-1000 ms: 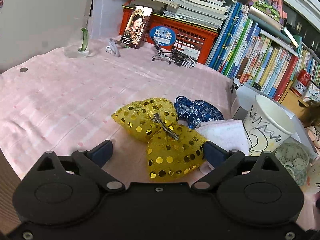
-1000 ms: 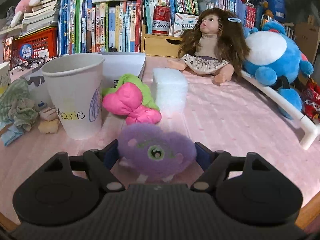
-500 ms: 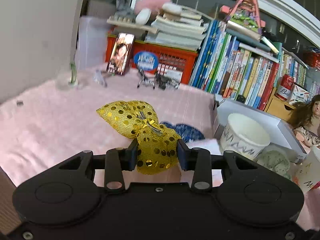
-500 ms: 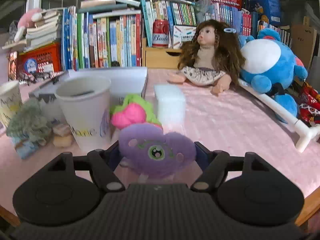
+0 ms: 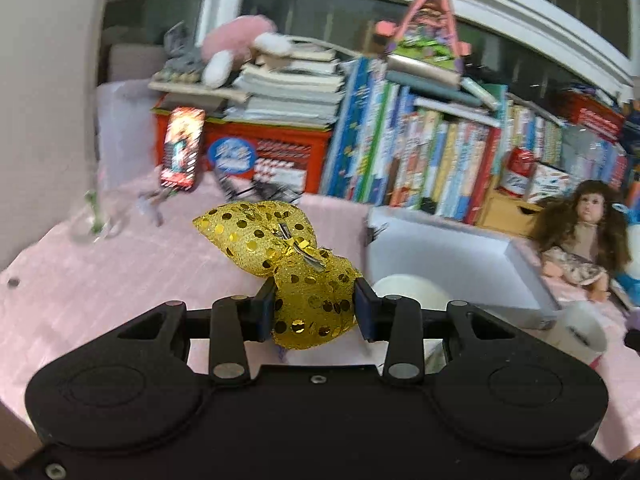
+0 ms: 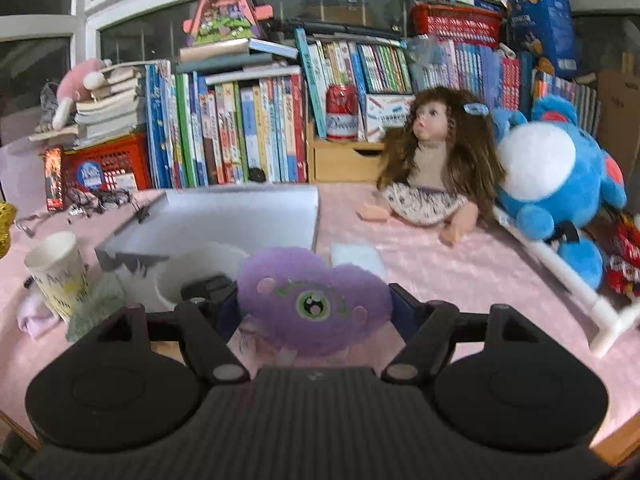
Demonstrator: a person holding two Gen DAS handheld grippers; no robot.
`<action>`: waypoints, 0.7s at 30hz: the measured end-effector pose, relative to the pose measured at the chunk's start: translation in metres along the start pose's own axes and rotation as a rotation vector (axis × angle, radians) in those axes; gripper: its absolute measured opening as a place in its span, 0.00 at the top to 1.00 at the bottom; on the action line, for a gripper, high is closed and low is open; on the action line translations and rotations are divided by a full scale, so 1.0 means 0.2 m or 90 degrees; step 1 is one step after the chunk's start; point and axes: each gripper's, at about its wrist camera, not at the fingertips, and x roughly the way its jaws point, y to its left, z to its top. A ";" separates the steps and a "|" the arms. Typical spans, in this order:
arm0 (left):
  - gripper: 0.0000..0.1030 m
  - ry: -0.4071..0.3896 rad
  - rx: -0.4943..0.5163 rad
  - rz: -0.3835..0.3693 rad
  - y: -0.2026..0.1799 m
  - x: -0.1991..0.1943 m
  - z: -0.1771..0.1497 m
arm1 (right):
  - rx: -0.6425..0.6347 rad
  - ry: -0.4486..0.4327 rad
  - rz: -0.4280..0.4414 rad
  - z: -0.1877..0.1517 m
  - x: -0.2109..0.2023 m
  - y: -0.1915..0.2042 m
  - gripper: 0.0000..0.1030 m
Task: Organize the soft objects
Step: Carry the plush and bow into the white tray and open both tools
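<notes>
Through the left wrist camera, your left gripper [image 5: 315, 309] pinches the near lobe of the gold sequined bow [image 5: 280, 264], clear of the pink cloth, with the white box [image 5: 528, 276] empty at right, probably its destination. Through the right wrist camera, your right gripper [image 6: 314, 308] clamps the purple plush [image 6: 312, 300] above a paper cup [image 6: 180, 276]; cups crowd the box's near edge.

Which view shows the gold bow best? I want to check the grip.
The left wrist view: the bow sits centred, pinched between the left gripper's fingers. The right wrist view shows only a gold sliver at its left edge.
</notes>
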 end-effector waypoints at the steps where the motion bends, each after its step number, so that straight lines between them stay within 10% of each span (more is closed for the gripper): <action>1: 0.64 0.000 0.004 -0.012 -0.03 -0.01 0.03 | -0.003 -0.003 0.002 0.03 0.00 0.00 0.27; 21: 0.64 0.106 0.083 -0.183 -0.50 0.24 0.57 | -0.014 0.056 0.130 0.57 0.22 0.07 0.27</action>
